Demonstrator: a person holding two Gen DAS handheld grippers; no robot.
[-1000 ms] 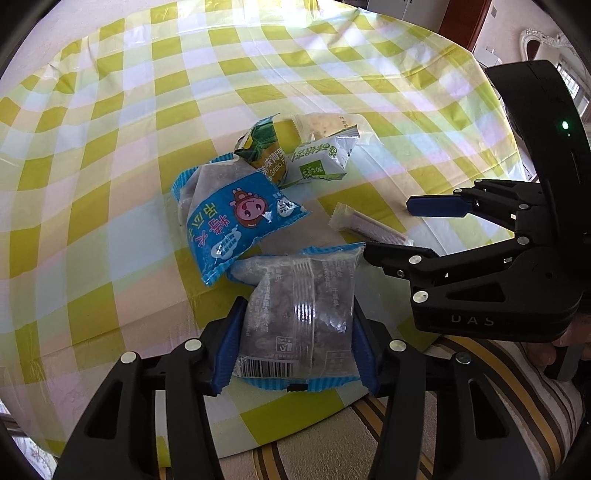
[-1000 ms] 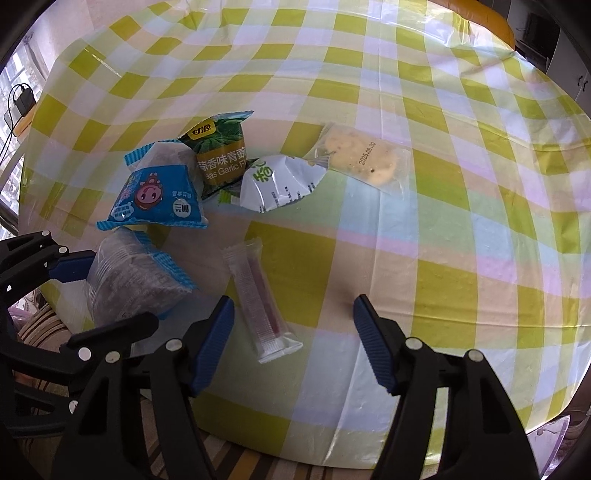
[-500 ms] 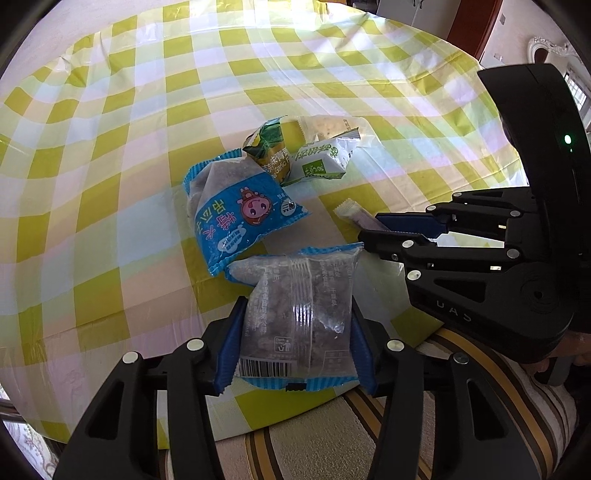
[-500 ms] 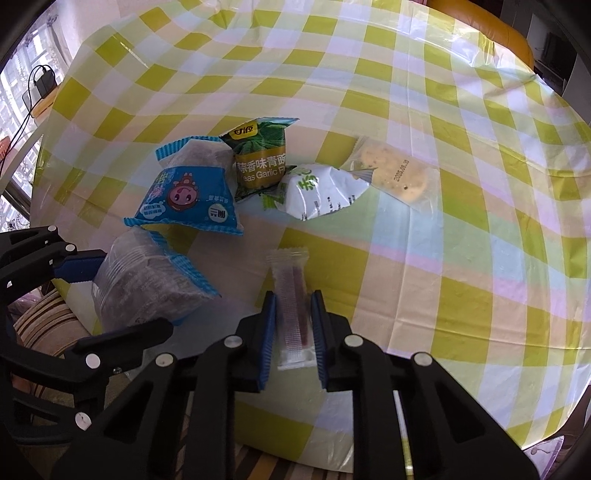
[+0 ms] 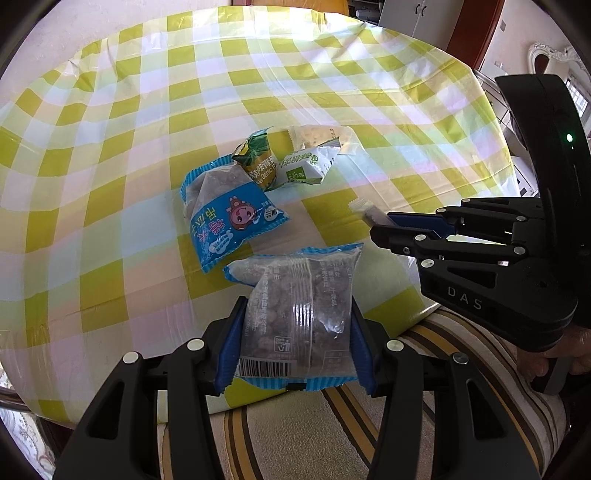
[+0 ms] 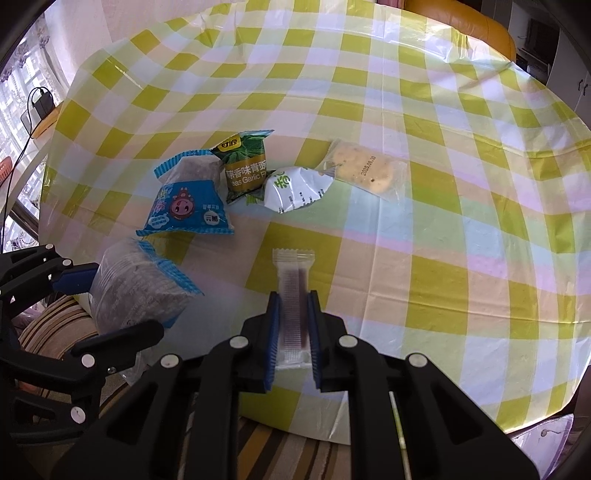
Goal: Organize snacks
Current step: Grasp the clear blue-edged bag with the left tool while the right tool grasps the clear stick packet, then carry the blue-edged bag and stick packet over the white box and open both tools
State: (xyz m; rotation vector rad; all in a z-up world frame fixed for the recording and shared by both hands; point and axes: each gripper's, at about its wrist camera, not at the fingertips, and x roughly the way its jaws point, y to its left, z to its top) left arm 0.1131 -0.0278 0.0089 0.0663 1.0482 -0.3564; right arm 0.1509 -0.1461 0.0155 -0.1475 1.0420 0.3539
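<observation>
Nearest in the left wrist view, the left gripper (image 5: 297, 332) is clamped on a clear, blue-edged nut packet (image 5: 299, 314), its blue pads pressing both long sides; the packet's barcode end points back toward the camera and its far end hangs over the table's near edge. In the right wrist view, the right gripper (image 6: 293, 325) is pinched tight on a slim clear-wrapped stick snack (image 6: 293, 295), whose rear end is squeezed between the pads and whose crimped tip juts forward above the cloth. Whether either packet touches the table cannot be told. A striped cushion (image 5: 295, 435) fills the space below both tools, partly hidden by the black fingers. Farther out, on the yellow checked tablecloth (image 6: 443, 240), lie a blue cartoon-printed packet (image 6: 186, 203), a green garlic pea packet (image 6: 245, 166) overlapping it, a white and green sachet (image 6: 295, 188) and a clear-wrapped cracker (image 6: 365, 170), clustered closely. Beyond them the cloth is open to its far rim, wrinkled there; an orange chair back (image 6: 461, 26) is cut off by the lens edge.
</observation>
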